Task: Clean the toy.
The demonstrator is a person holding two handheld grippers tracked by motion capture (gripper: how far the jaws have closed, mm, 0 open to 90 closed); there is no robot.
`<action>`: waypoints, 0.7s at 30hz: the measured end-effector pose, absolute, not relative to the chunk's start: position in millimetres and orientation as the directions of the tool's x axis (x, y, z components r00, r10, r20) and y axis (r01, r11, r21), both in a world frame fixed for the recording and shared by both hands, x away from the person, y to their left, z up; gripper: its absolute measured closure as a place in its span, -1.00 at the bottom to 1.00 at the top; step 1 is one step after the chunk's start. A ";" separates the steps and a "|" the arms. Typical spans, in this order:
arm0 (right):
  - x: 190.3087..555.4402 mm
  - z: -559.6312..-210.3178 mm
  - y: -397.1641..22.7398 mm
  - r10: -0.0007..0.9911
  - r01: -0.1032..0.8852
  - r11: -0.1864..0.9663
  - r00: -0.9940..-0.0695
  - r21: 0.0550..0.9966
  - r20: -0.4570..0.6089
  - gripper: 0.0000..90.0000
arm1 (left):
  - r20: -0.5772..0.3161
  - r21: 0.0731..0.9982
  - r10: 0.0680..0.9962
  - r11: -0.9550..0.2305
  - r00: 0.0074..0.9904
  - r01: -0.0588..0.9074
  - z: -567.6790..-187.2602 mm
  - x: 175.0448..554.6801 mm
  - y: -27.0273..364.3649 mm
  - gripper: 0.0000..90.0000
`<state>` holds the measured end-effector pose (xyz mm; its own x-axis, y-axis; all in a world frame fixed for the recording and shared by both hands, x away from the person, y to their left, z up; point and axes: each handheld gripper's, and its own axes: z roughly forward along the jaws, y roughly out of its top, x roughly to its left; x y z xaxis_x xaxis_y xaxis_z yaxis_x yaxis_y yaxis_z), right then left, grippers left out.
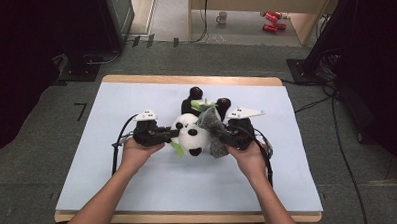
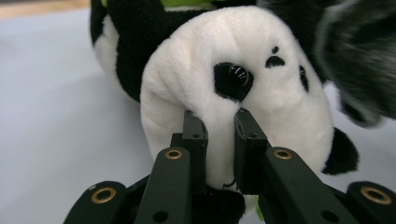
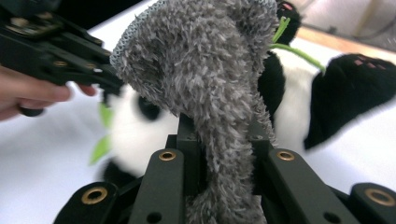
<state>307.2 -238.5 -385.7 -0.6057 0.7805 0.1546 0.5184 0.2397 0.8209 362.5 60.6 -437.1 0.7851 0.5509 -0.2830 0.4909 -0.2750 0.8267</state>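
Panda plush (image 1: pixel 190 134) is seen lying near the middle of the pale blue counter (image 1: pixel 98 160), its black legs pointing to the far side and its white head toward the near side. The left tool (image 1: pixel 168 133) is closed narrowly on the plush's white head, a fold of fur being pinched between its jaws, as shown in the left gripper view (image 2: pixel 219 123). The right tool (image 1: pixel 218 133) is clamped on a grey fuzzy cloth (image 1: pixel 213 131), which is held up against the right side of the panda's head (image 3: pixel 210 93). Green leaves (image 1: pixel 202 105) are seen on the plush.
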 end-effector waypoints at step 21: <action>299.9 -425.2 -182.1 0.662 0.492 0.366 -0.734 0.790 0.151 0.69 | -0.447 0.716 0.541 -0.262 0.713 0.647 -447.8 354.8 41.5 0.63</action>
<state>299.9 -182.1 -425.2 -0.7341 0.6620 0.1507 0.4922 0.3660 0.7898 354.8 41.5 -447.8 0.7127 0.5405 -0.4471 0.6474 -0.2616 0.7159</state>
